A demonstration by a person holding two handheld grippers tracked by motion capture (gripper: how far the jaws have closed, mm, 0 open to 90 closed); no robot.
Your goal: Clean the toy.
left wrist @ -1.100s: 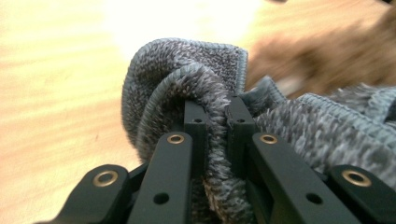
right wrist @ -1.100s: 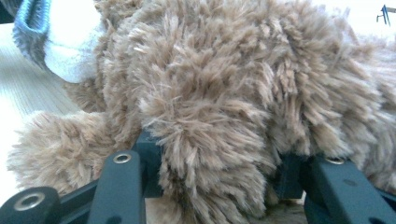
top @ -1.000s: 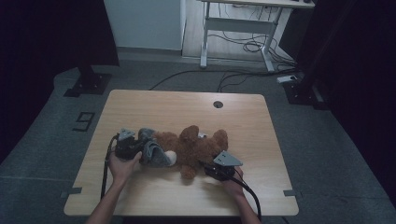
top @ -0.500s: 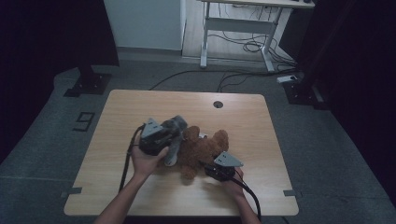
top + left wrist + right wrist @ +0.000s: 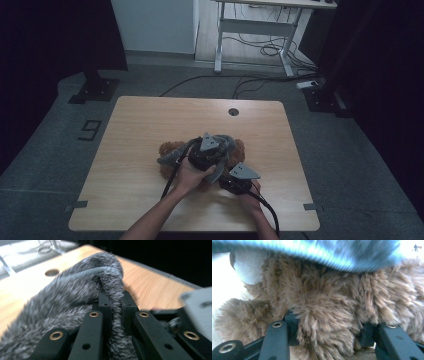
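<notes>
A brown teddy bear (image 5: 170, 149) lies on the wooden table (image 5: 145, 125). My left gripper (image 5: 221, 146) hovers over its middle, shut on a fold of grey fuzzy cloth (image 5: 167, 160) that drapes across the bear. In the left gripper view the pads (image 5: 103, 301) pinch the grey cloth (image 5: 75, 290) tightly at the left gripper (image 5: 116, 298). My right gripper (image 5: 225, 176) stays at the bear's near right side. In the right gripper view the right gripper (image 5: 329, 333) is shut on a tuft of the bear's (image 5: 324, 297) brown fur, with the blurred grey cloth (image 5: 324, 252) above.
A round cable hole (image 5: 233, 111) sits near the table's far edge. A desk frame (image 5: 250, 30) and cables lie on the floor beyond. Dark stands flank the table left (image 5: 95, 85) and right (image 5: 325, 95). Both gripper cables trail off the near edge.
My left gripper has carried the grey cloth from the bear's left side rightward and a little upward, over the bear's body. The right gripper has stayed put on the bear.
</notes>
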